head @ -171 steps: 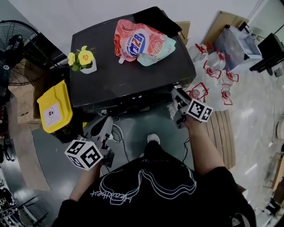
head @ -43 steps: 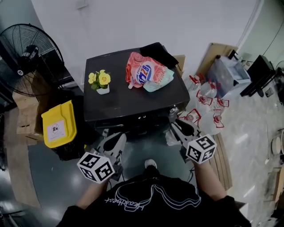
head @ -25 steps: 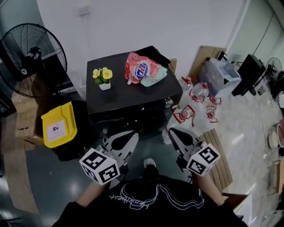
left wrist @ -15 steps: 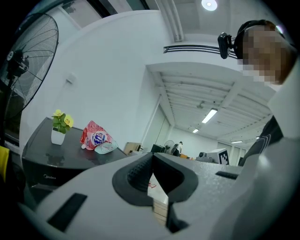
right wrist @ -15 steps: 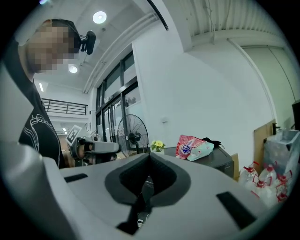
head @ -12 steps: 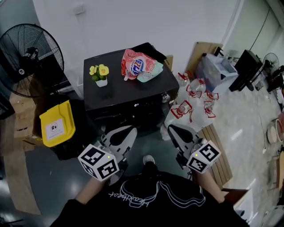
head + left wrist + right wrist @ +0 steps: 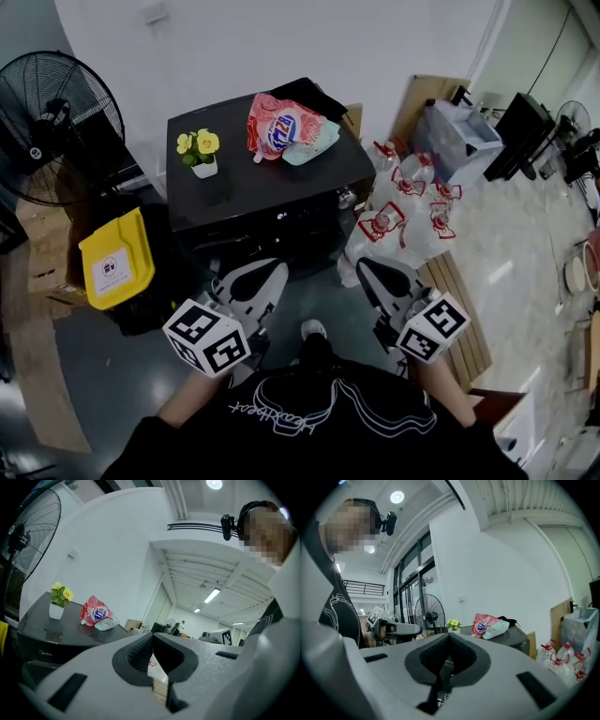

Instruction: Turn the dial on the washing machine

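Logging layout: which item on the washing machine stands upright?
The white pot of yellow flowers, at the left; the detergent pouch and black cloth lie flat.

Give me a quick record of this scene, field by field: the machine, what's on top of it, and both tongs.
washing machine: dark, in front of the person
on top: flower pot, detergent pouch, black cloth
left tongs: shut, empty, short of the machine
right tongs: shut, empty, short of the machine
beside machine: yellow bin and fan on the left, water bottles on the right
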`<state>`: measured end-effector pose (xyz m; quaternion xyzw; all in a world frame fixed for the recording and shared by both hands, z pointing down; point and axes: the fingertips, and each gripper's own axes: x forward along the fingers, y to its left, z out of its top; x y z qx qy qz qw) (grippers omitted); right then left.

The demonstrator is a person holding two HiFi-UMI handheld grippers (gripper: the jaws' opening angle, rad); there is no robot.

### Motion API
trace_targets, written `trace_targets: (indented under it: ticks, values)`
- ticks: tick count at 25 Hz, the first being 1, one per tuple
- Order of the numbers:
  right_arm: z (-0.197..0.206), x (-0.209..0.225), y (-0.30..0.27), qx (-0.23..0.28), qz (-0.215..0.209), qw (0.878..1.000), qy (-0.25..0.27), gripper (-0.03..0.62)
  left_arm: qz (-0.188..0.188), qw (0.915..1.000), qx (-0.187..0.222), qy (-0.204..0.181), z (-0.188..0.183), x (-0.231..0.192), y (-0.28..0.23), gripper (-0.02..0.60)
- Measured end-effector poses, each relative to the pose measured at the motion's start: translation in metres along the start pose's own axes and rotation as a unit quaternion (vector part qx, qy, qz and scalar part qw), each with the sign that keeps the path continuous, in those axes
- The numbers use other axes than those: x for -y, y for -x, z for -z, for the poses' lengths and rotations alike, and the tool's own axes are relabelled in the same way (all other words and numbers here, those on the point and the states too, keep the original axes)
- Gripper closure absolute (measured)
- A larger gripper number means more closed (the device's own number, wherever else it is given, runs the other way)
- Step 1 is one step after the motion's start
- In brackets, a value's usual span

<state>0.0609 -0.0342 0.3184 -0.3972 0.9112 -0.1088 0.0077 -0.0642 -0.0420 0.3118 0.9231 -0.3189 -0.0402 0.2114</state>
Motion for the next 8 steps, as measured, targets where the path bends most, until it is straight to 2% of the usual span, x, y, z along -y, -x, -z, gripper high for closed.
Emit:
trace_targets:
  ticks: [8]
  values:
    - [0.007,0.016,-0.009,-0.004,0.0,1.0,-0.009,0.591,0.002,1.0,-0.008,0.004,0.006,-0.011,-0.015,0.577]
